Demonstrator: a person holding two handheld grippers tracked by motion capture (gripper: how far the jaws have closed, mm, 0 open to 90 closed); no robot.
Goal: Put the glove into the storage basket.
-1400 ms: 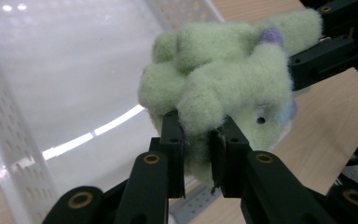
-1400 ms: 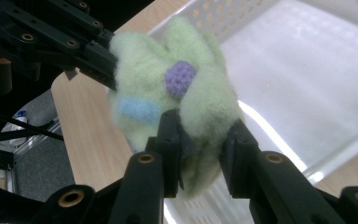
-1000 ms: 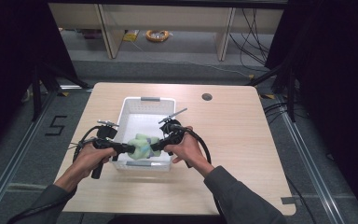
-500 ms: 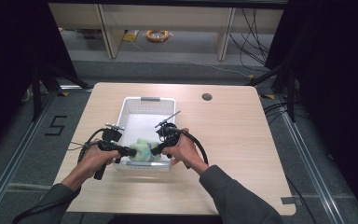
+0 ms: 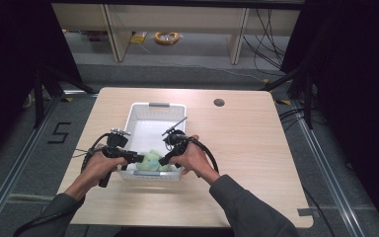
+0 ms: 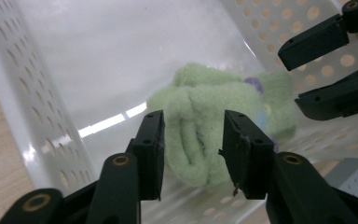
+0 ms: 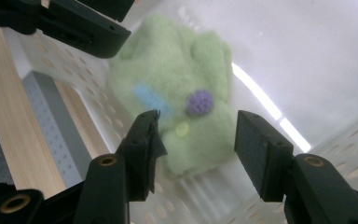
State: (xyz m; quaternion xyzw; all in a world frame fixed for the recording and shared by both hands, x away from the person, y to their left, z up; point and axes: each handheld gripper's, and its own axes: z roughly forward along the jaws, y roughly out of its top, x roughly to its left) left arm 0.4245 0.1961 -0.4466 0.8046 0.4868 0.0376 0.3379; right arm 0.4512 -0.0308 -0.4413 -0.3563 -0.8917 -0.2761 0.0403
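A light green fleece cloth (image 5: 153,159) with a purple dot and a blue patch lies bunched on the floor of the white perforated basket (image 5: 150,107), against its near wall. My left gripper (image 5: 134,159) reaches in from the left. Its jaws have just been opening and straddle the cloth (image 6: 200,93) loosely in the left gripper view (image 6: 193,126). My right gripper (image 5: 164,159) comes in from the right. Its jaws have also just been opening, with a gap beside the cloth (image 7: 177,70) in the right gripper view (image 7: 198,126). Each gripper view shows the other gripper across the cloth.
The basket stands in the near left half of a wooden table (image 5: 246,143). A small round hole (image 5: 219,102) marks the table's far side. Cables trail from both grippers. Shelving legs and dark floor lie beyond the far edge.
The green cloth was held up between both grippers over the basket's near end. Now it sits lower on the basket floor and both pairs of jaws stand wider. The hands barely moved.
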